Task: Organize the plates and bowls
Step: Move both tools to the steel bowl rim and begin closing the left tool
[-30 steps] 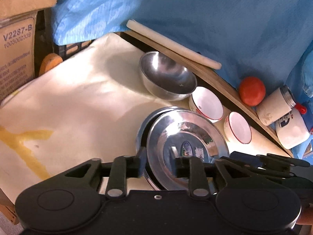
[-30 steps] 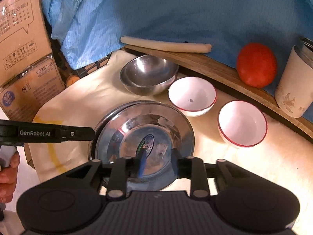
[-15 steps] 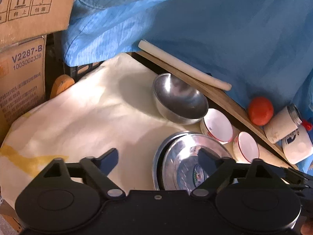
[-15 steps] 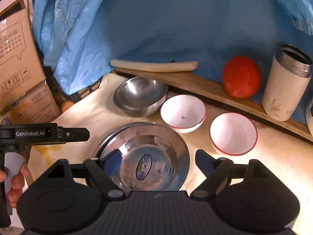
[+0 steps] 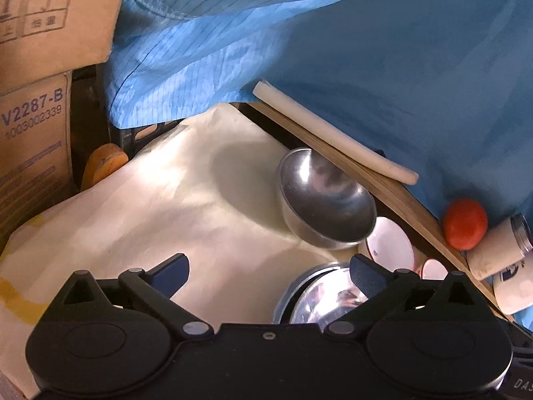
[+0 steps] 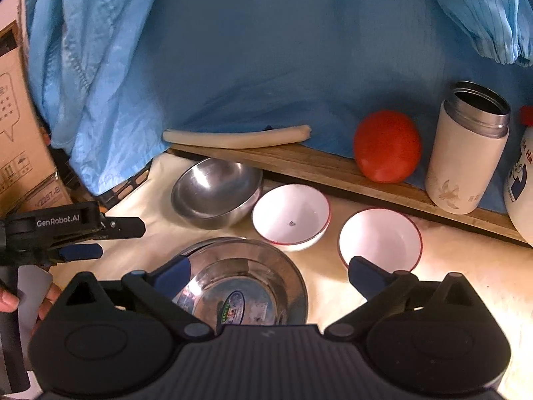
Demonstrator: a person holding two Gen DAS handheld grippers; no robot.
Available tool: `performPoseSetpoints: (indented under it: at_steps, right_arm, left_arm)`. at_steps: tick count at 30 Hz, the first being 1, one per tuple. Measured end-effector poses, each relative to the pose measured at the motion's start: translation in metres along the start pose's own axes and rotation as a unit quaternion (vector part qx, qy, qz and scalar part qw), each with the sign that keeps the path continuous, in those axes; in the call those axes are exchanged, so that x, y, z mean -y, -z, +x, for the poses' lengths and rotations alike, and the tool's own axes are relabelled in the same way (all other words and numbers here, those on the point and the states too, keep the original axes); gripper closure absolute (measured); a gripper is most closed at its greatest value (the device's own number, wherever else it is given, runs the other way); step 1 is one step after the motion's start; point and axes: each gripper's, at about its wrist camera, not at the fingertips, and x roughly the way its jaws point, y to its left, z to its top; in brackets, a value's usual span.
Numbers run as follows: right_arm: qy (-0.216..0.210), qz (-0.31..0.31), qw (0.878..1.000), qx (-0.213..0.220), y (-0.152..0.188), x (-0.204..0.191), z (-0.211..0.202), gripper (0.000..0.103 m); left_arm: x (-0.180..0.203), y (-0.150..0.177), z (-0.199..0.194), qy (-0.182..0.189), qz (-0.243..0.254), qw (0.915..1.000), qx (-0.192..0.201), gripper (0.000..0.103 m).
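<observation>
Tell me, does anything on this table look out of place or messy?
Mostly tidy. The steel bowl sits tilted, leaning toward the wooden board. A yellow stain marks the cream cloth near its edge. A tomato sits on the board beside an open flask.

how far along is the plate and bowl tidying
Done: the steel plates lie stacked on the cream cloth. In hand: nothing. The left hand-held gripper and the right hand-held gripper have just been opening and stand wide, with nothing pressed between the pads. Left: the steel bowl and the two white bowls, one beside the other, sit apart, unstacked.
</observation>
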Motion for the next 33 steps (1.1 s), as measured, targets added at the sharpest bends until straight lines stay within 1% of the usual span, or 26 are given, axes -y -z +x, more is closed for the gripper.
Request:
performPoseSetpoints:
  at_steps: [3, 7, 10, 13, 17, 20, 24, 27, 30, 33]
  right_arm:
    - [-0.002, 0.006, 1.0, -0.002, -0.005, 0.001, 0.005, 0.0]
    - [-0.011, 0.015, 1.0, -0.01, -0.016, 0.002, 0.016, 0.0]
    - [-0.016, 0.019, 1.0, -0.015, -0.027, 0.002, 0.028, 0.001]
    - [-0.019, 0.017, 0.999, -0.019, -0.039, 0.001, 0.041, 0.001]
    - [-0.027, 0.014, 0.999, -0.023, -0.053, -0.002, 0.055, 0.001]
    - [-0.022, 0.01, 0.999, -0.028, -0.061, -0.003, 0.065, 0.001]
    - [-0.015, 0.006, 0.999, -0.039, -0.064, 0.001, 0.074, 0.001]
    - [-0.014, 0.006, 0.999, -0.051, -0.064, 0.006, 0.079, 0.003]
    - [-0.016, 0.007, 0.998, -0.057, -0.066, 0.008, 0.083, 0.005]
    - [-0.025, 0.004, 0.998, -0.058, -0.069, 0.007, 0.086, 0.011]
  left_arm:
    - [-0.002, -0.008, 0.008, -0.001, -0.01, 0.9999, -0.005, 0.001]
    - [-0.007, -0.019, 0.021, -0.002, -0.037, 0.9993, -0.01, 0.001]
    - [-0.008, -0.025, 0.034, -0.007, -0.046, 0.9988, -0.014, 0.001]
    - [-0.009, -0.03, 0.046, -0.003, -0.056, 0.9982, -0.024, 0.001]
    - [-0.012, -0.035, 0.058, -0.003, -0.061, 0.9977, -0.031, 0.001]
    - [-0.016, -0.039, 0.065, -0.004, -0.067, 0.9971, -0.035, 0.001]
    - [-0.017, -0.042, 0.073, -0.002, -0.064, 0.9971, -0.042, 0.001]
    - [-0.014, -0.042, 0.076, 0.007, -0.057, 0.9972, -0.047, 0.001]
    - [-0.011, -0.043, 0.079, 0.007, -0.056, 0.9972, -0.049, 0.001]
    - [-0.011, -0.044, 0.081, 0.003, -0.059, 0.9971, -0.048, 0.001]
